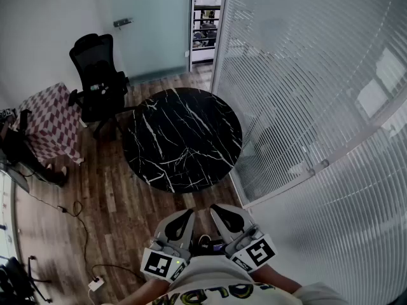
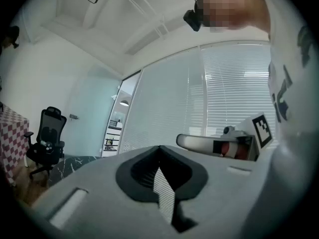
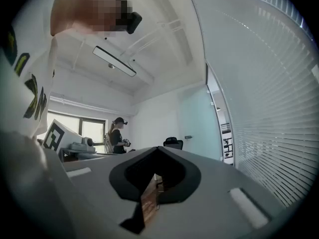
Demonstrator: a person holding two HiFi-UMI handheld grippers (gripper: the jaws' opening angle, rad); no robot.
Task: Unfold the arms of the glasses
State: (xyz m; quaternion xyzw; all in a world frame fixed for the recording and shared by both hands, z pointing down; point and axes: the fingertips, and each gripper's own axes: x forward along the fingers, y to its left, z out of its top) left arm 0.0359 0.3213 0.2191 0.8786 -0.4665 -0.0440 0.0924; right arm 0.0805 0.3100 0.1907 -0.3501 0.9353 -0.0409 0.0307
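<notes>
No glasses show in any view. A round black marble table point(image 1: 181, 138) stands ahead of me on the wood floor, and I see nothing on its top. Both grippers are held low against my body, pointing level toward the table. The left gripper point(image 1: 187, 213) point(image 2: 159, 147) has its jaws together with nothing between them. The right gripper point(image 1: 216, 207) point(image 3: 158, 148) sits just beside it, jaws also together and empty. It also appears in the left gripper view as the right gripper point(image 2: 219, 144) with its marker cube.
A black office chair point(image 1: 95, 75) and a small table under a checkered cloth point(image 1: 48, 122) stand at the far left. A glass wall with blinds point(image 1: 305, 107) runs along the right. Cables point(image 1: 76, 215) lie on the floor at left. A person point(image 3: 117, 136) stands far off.
</notes>
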